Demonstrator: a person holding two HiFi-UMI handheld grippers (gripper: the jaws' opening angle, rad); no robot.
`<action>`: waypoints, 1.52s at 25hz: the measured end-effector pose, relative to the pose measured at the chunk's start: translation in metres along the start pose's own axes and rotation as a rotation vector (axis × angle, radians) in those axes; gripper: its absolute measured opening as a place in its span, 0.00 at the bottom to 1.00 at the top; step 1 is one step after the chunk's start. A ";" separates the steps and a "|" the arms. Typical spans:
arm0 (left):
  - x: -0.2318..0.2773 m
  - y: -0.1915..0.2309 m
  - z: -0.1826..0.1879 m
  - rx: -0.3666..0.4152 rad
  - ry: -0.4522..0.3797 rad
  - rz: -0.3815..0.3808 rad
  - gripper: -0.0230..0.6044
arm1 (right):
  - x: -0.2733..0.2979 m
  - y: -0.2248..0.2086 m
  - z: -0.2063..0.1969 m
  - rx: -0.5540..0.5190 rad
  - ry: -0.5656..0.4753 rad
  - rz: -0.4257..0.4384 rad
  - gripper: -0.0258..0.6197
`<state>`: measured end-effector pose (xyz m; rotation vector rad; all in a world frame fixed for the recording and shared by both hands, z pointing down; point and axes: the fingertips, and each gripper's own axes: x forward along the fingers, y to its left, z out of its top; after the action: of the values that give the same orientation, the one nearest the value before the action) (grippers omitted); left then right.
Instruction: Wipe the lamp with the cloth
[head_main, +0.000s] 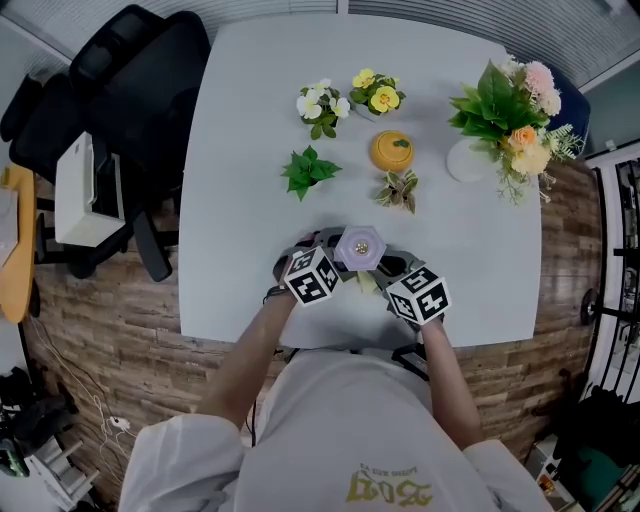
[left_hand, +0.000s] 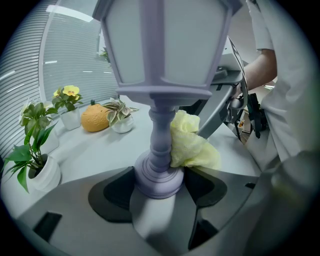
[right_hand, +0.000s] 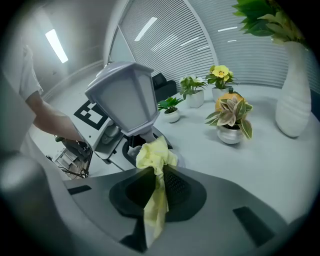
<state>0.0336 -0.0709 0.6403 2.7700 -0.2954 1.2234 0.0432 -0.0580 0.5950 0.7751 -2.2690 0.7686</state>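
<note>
My left gripper (left_hand: 158, 186) is clamped on the round base of the lamp (left_hand: 162, 75), held near the table's (head_main: 250, 150) front edge. My right gripper (right_hand: 152, 189) pinches the yellow cloth (right_hand: 152, 152) against its stem. I judge a hard push could lever the top-heavy lamp sideways, or tug the thin fold free.

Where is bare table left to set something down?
Bare: the left side of the table, beside the green plant; the far strip beyond the yellow flowers; the near right, in front of the vase. Crowded: the middle, around the lamp.
</note>
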 end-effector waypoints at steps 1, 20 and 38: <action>0.000 0.000 0.000 0.000 0.000 0.000 0.56 | -0.001 0.000 0.000 -0.002 -0.001 -0.001 0.11; 0.001 -0.001 0.000 0.001 0.000 0.003 0.56 | -0.014 -0.005 0.025 0.016 -0.090 0.018 0.11; 0.000 -0.001 0.000 0.003 -0.003 0.003 0.56 | 0.007 -0.024 0.014 0.024 -0.001 -0.012 0.11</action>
<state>0.0341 -0.0704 0.6405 2.7753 -0.2979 1.2216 0.0497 -0.0856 0.5989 0.7991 -2.2583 0.7912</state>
